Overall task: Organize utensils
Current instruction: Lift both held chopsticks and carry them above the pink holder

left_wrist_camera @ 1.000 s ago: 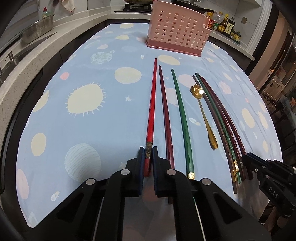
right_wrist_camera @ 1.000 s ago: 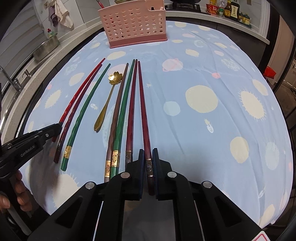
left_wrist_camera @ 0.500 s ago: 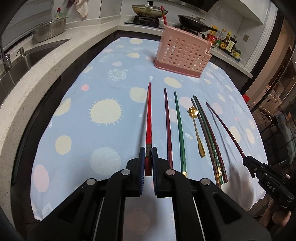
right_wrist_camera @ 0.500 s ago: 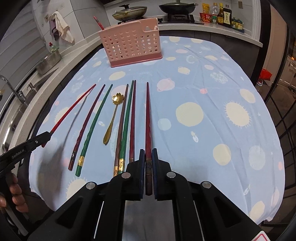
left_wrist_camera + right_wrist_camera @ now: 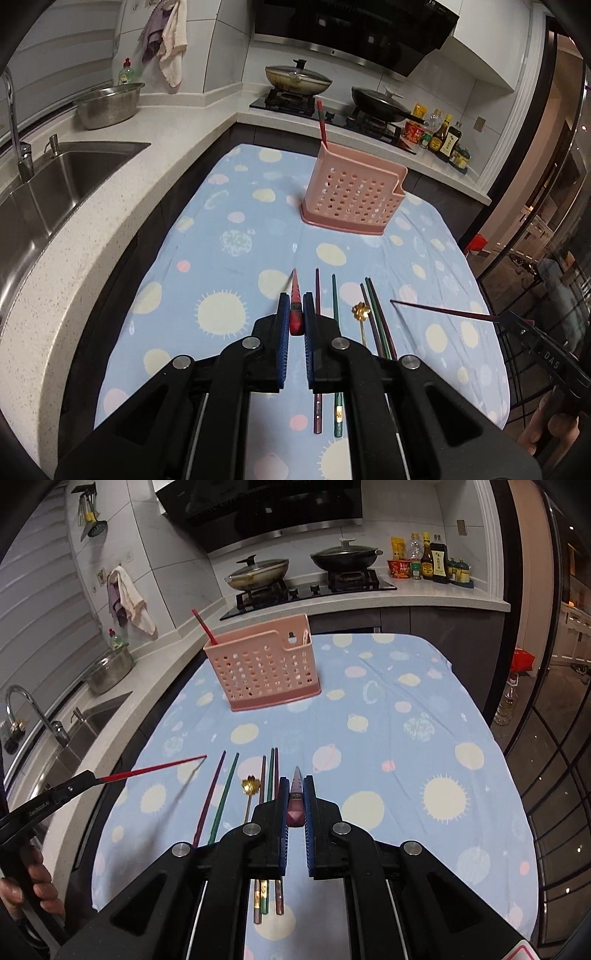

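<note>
Left gripper jaws pinching bright red lacquered chopstick; right gripper jaws pinching dark maroon chopstick. Perforated pink plastic holder at 12 o'clock on desk. Risk: end-gripped sticks pivoting, missing holder.

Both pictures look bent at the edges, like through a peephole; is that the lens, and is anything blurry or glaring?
Left wrist view: fisheye lens bows the counter; black corners; sharp, dim. Right wrist view: same curving; the red chopstick casts a soft shadow on the tablecloth; faint glare on the pan lids.
</note>
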Action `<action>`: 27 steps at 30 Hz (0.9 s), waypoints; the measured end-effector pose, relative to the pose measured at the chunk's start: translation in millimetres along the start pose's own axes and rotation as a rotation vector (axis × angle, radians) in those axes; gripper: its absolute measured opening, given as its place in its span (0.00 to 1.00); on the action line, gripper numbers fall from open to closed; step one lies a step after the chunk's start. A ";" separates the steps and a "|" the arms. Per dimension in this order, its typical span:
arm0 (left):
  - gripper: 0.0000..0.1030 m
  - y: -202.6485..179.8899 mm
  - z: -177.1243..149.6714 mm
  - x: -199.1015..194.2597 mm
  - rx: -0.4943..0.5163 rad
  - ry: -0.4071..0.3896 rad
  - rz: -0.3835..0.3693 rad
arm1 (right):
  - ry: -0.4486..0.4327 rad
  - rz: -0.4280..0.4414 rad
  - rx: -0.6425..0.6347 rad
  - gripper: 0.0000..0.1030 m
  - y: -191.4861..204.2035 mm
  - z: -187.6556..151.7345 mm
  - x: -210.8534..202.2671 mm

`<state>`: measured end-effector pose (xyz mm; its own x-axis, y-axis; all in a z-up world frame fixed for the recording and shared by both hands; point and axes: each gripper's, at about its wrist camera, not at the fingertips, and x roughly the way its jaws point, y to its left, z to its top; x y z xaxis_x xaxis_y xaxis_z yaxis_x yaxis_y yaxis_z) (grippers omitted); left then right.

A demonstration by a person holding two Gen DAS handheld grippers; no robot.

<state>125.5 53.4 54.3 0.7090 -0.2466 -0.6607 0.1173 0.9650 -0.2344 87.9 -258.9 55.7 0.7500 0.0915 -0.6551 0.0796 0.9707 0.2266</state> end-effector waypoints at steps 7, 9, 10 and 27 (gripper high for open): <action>0.07 -4.4 41.0 -1.9 0.000 -0.074 -0.014 | -0.069 0.009 0.006 0.07 -2.3 38.0 0.1; 0.07 -6.2 53.1 -1.3 0.005 -0.095 -0.015 | -0.081 0.018 0.015 0.07 -4.6 48.2 1.8; 0.07 -6.8 58.9 -1.3 0.006 -0.104 -0.019 | -0.088 0.024 0.020 0.07 -5.9 53.5 2.6; 0.07 -51.5 178.3 -4.7 0.047 -0.303 -0.146 | -0.232 0.157 0.086 0.07 -3.4 166.3 22.5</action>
<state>240.1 20.6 196.7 0.8559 -0.3519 -0.3790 0.2597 0.9261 -0.2735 213.7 -297.1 160.1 0.8868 0.1766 -0.4271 -0.0015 0.9253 0.3793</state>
